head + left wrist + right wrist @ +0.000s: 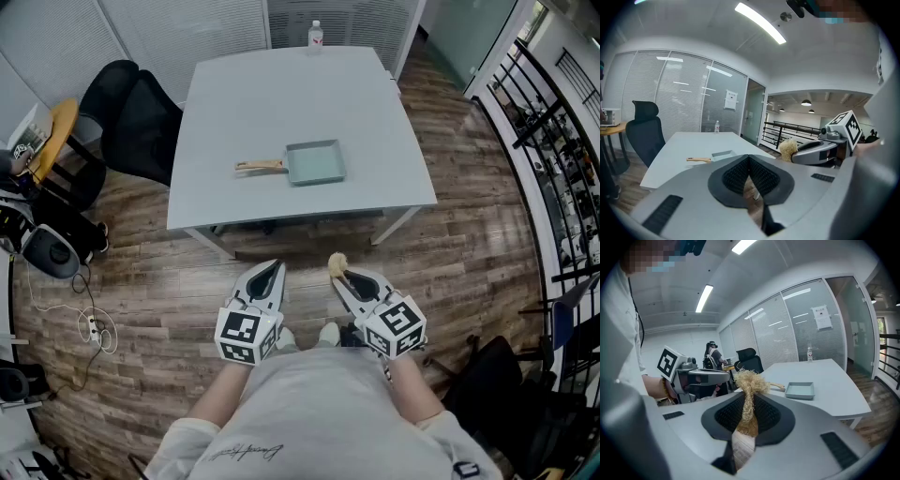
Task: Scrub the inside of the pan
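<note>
A pale green square pan (316,161) with a wooden handle (259,165) lies on the grey table (281,103); it also shows small in the left gripper view as the pan (721,154) and in the right gripper view as the pan (800,390). My right gripper (337,273) is shut on a straw-coloured fibre scrubber (749,383), whose tuft (337,265) sticks out past the tips. My left gripper (272,268) is shut with nothing in it. Both grippers hang over the wooden floor, well short of the table's near edge.
A plastic bottle (316,35) stands at the table's far edge. Black office chairs (141,117) are left of the table. A railing (553,159) runs along the right. Cables and a power strip (94,328) lie on the floor at left.
</note>
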Motion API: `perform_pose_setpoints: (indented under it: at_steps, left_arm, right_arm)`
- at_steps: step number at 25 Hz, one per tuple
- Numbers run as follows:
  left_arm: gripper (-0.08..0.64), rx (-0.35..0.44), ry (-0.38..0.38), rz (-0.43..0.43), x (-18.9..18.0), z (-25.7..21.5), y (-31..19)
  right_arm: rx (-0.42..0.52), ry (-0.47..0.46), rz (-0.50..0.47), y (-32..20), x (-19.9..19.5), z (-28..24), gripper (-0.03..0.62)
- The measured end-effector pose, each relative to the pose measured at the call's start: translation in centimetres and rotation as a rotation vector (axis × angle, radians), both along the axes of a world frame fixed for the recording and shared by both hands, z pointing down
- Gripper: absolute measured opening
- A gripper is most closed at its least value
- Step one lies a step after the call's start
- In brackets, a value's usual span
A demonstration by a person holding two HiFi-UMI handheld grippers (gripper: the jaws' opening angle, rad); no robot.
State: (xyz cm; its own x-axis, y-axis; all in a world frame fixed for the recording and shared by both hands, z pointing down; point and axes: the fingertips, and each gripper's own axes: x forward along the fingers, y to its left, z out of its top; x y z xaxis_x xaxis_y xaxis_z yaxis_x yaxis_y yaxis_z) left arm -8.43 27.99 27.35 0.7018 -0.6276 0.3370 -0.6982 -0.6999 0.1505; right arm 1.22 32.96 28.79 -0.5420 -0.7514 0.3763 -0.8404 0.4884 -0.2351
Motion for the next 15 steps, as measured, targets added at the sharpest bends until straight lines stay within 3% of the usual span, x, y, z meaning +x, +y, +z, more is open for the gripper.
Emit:
perform_pose_setpoints:
  at_steps: [15]
  left_arm:
    - [0.011,-0.007,0.005,-0.009,0.9,0.1,0.3]
  right_arm:
    - [-0.002,-0.01,-0.014,0.4,1.2,0.1,0.075]
